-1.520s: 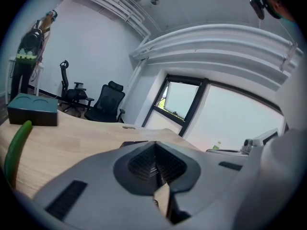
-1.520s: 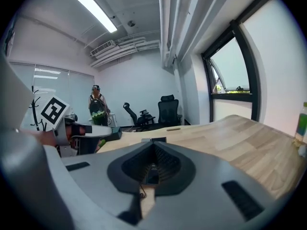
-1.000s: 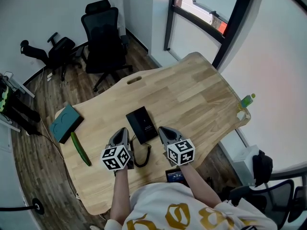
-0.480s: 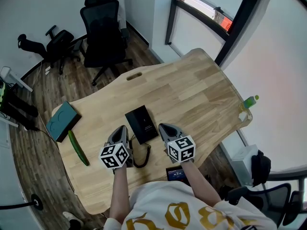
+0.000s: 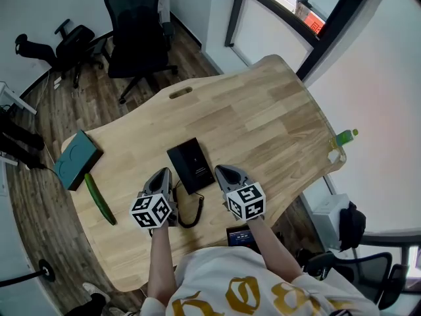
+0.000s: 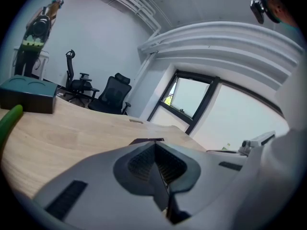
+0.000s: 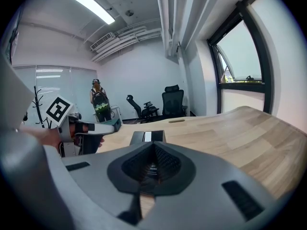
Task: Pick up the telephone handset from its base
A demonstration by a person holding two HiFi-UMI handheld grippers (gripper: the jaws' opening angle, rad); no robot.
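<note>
The black telephone (image 5: 191,165) lies flat in the middle of the wooden table (image 5: 263,124). Its coiled cord (image 5: 192,213) loops toward me. My left gripper (image 5: 164,173) hovers just left of the phone's near end, jaws shut and empty. Just right of that end is my right gripper (image 5: 220,171), also shut with nothing in it. In the left gripper view the phone (image 6: 146,141) shows as a dark sliver beyond the closed left gripper (image 6: 156,150). The right gripper view has the phone (image 7: 148,136) straight ahead past the right gripper (image 7: 153,147), with the left gripper (image 7: 91,127) beside it.
A teal box (image 5: 75,158) and a green cucumber (image 5: 99,199) lie at the table's left end. A green-capped bottle (image 5: 342,139) stands at the right edge. A small screen (image 5: 238,234) sits by the near edge. Black office chairs (image 5: 135,18) stand beyond the table.
Both grippers have sunk a little toward the table, still flanking the phone's near end. The jaws look the same. The head camera has shifted slightly.
</note>
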